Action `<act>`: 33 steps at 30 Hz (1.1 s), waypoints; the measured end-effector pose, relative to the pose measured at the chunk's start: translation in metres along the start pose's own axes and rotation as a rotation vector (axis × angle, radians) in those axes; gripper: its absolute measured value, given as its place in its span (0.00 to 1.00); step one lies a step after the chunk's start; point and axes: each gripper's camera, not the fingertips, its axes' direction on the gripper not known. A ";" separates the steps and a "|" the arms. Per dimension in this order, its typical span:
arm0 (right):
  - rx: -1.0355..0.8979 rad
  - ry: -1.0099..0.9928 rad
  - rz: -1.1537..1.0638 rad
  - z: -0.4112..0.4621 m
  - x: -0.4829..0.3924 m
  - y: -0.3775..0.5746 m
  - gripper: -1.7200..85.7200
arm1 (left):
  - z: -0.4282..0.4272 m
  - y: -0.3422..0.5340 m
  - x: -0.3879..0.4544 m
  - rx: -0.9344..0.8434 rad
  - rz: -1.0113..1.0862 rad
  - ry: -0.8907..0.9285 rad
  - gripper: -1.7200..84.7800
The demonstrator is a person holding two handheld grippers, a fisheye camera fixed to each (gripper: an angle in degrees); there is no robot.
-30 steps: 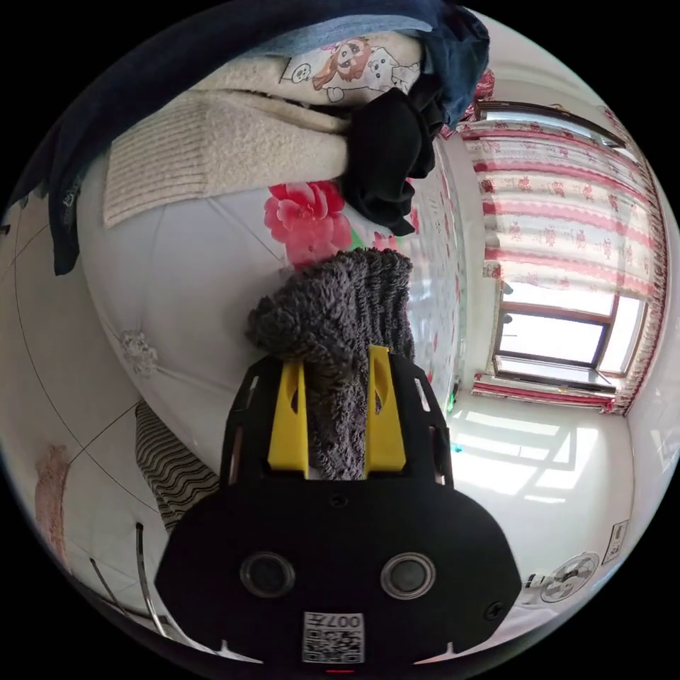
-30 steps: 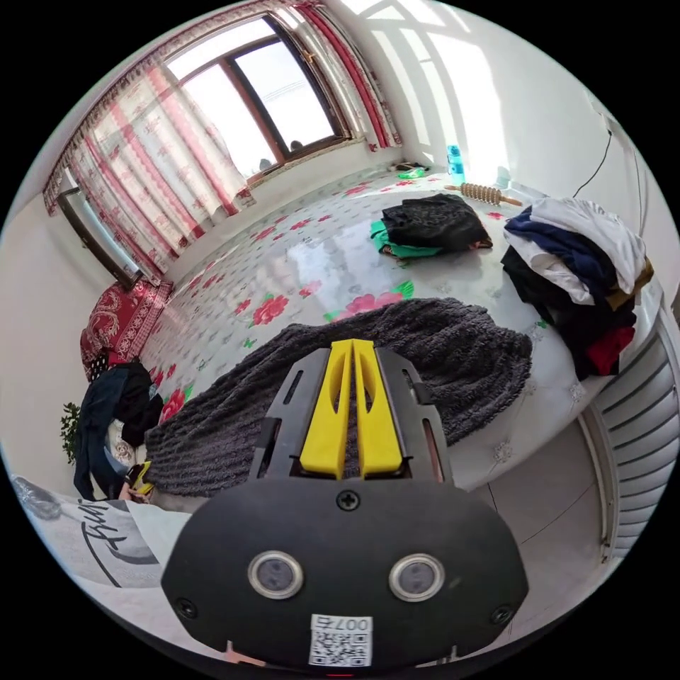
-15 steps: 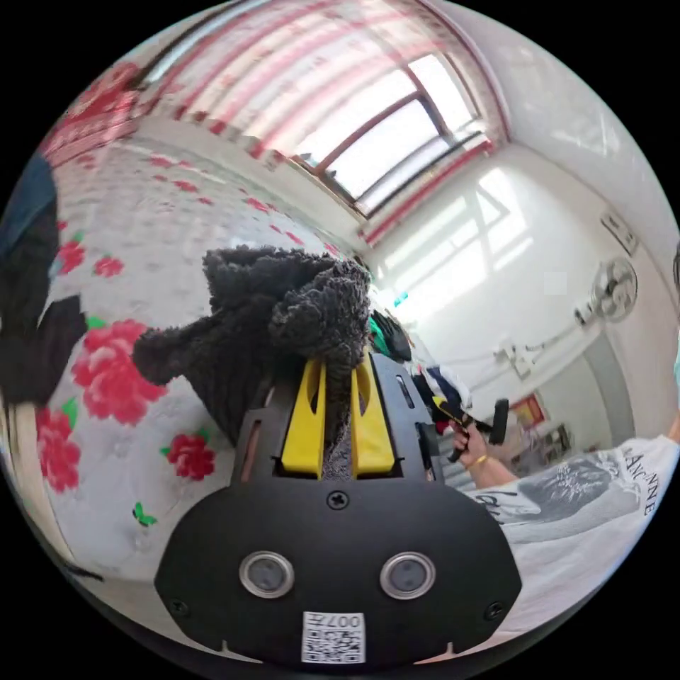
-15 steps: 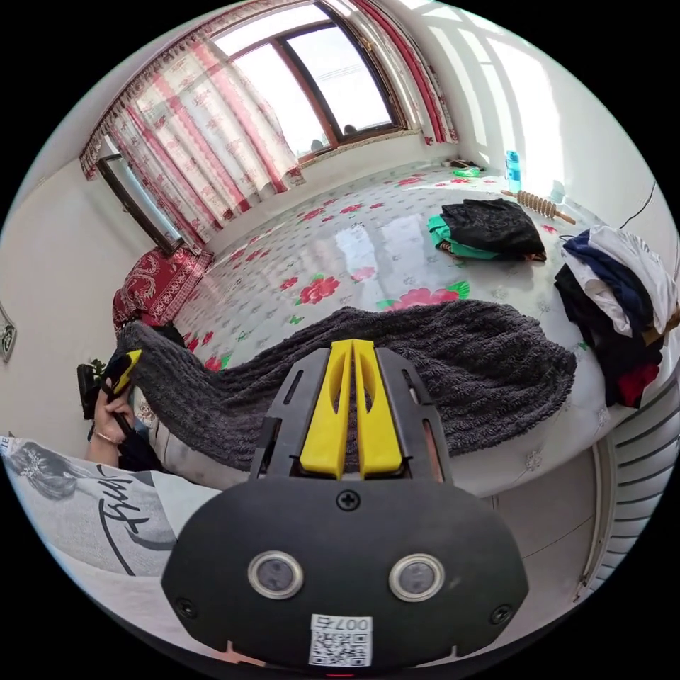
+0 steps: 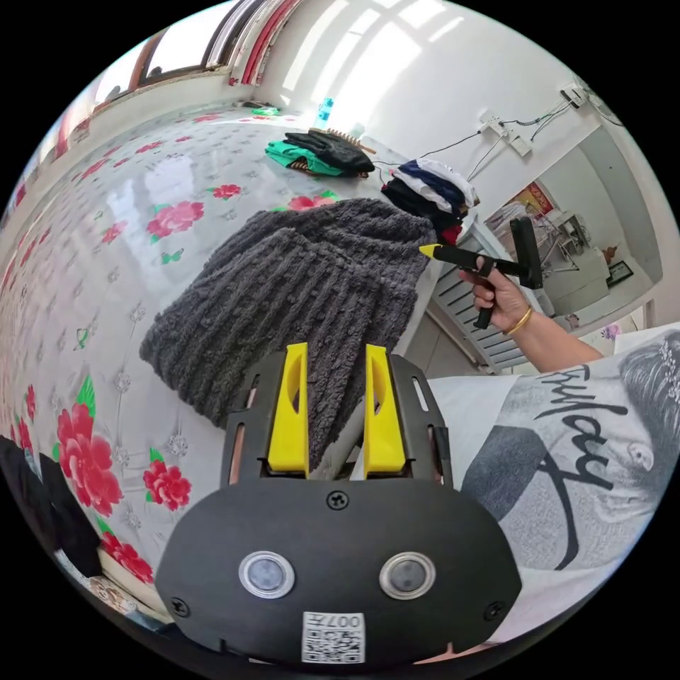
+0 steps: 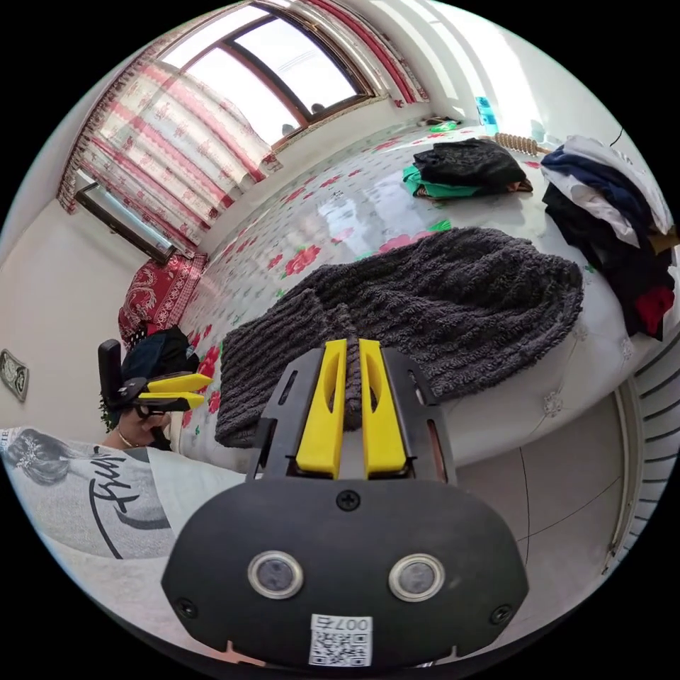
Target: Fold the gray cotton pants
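Gray and deeply ribbed, plush to the eye (more fleece than plain cotton, at a guess): pants [image 5: 304,283] lying on the glossy floral surface [image 5: 142,184], close to its near edge, doubled over with one layer resting on the other. Looks like a first fold just laid, top layer askew and lumpy along the crease.

Left tool [image 5: 329,397]: jaws well apart, poised at the near end of the cloth, gripping nothing. Right tool [image 6: 352,404]: jaws almost together with a thin slit between, tips at the fabric's edge; cannot tell whether any cloth is pinched there.

Next, as a judgement: calls for squaring the two layers, then taking one end with both tools and carrying it across to halve the length. Thick pile, likely to spring back, so worth pressing flat afterwards.

Further out: a folded black-and-green stack [image 6: 464,166] beyond the pants, and an unsorted heap of clothes [image 6: 609,227] at the surface's corner, both lying loose rather than in a basket or bin.
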 end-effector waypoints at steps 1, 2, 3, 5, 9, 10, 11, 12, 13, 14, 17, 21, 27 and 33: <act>-0.017 -0.026 -0.006 0.008 0.000 -0.005 0.04 | 0.012 0.000 0.002 -0.026 -0.005 -0.012 0.16; -0.036 -0.050 -0.023 0.017 -0.003 -0.012 0.05 | 0.017 0.000 0.003 -0.037 -0.009 -0.016 0.16; -0.049 -0.058 -0.035 0.022 -0.005 -0.016 0.05 | 0.028 -0.002 0.006 -0.053 -0.015 -0.023 0.16; -0.124 -0.055 -0.101 0.048 -0.016 -0.032 0.06 | 0.043 -0.006 0.011 -0.062 -0.027 -0.025 0.16; -0.265 -0.004 -0.205 0.097 -0.033 -0.053 0.07 | 0.065 -0.019 0.014 -0.080 -0.048 -0.053 0.16; -0.325 0.000 -0.230 0.114 -0.039 -0.057 0.06 | 0.069 -0.023 0.012 -0.085 -0.056 -0.061 0.16; -0.387 0.012 -0.253 0.125 -0.045 -0.061 0.05 | 0.070 -0.025 0.011 -0.087 -0.061 -0.064 0.16; -0.398 0.022 -0.267 0.126 -0.049 -0.062 0.04 | 0.072 -0.028 0.010 -0.084 -0.072 -0.069 0.16; -0.369 0.033 -0.302 0.118 -0.058 -0.064 0.03 | 0.073 -0.031 0.009 -0.075 -0.078 -0.075 0.16; -0.306 0.015 -0.333 0.099 -0.066 -0.065 0.03 | 0.073 -0.032 0.008 -0.071 -0.079 -0.078 0.16; -0.147 -0.024 -0.359 0.039 -0.073 -0.062 0.03 | 0.081 -0.037 0.010 -0.074 -0.061 -0.093 0.16; -0.240 0.014 -0.297 0.033 -0.049 -0.049 0.04 | 0.106 -0.043 0.010 -0.132 -0.023 -0.069 0.16; -0.235 -0.034 -0.125 0.042 -0.015 -0.056 0.10 | 0.122 -0.058 0.002 -0.171 0.012 -0.050 0.15; -0.236 -0.050 -0.095 0.075 -0.016 -0.109 0.17 | 0.149 -0.060 -0.015 -0.238 0.015 -0.036 0.14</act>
